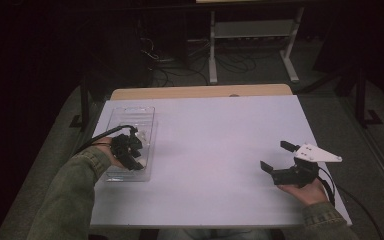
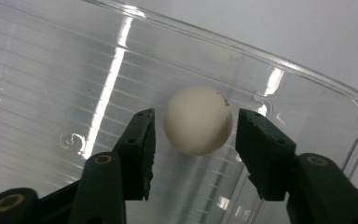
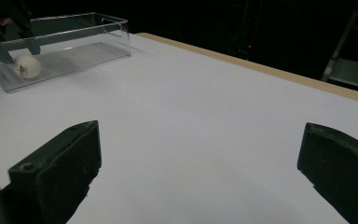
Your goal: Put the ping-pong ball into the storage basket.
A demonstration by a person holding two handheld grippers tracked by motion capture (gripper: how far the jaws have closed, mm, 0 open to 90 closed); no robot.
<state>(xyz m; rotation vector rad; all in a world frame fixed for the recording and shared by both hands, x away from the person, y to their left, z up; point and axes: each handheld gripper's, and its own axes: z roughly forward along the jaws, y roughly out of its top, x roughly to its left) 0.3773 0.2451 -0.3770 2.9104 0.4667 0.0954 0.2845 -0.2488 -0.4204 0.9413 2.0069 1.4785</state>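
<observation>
Tray (image 2: 307, 84): white ball (image 2: 198, 120) inside | left hand-held gripper (image 2: 195, 135): straddling ball, ungripped | right hand-held gripper (image 3: 200, 163): wide, empty

A round off-white ball (image 2: 198, 120) with a small dark reddish mark lies in the clear, colourless plastic tray (image 2: 307, 88), whose ribbed floor shows fine parallel lines. The flat table surface (image 1: 220, 150) is plain white with a light tan wooden edge at the far side. Both two-jaw grippers (image 1: 130, 147) (image 1: 282, 160) are black, the sleeves (image 1: 70, 195) olive green
</observation>
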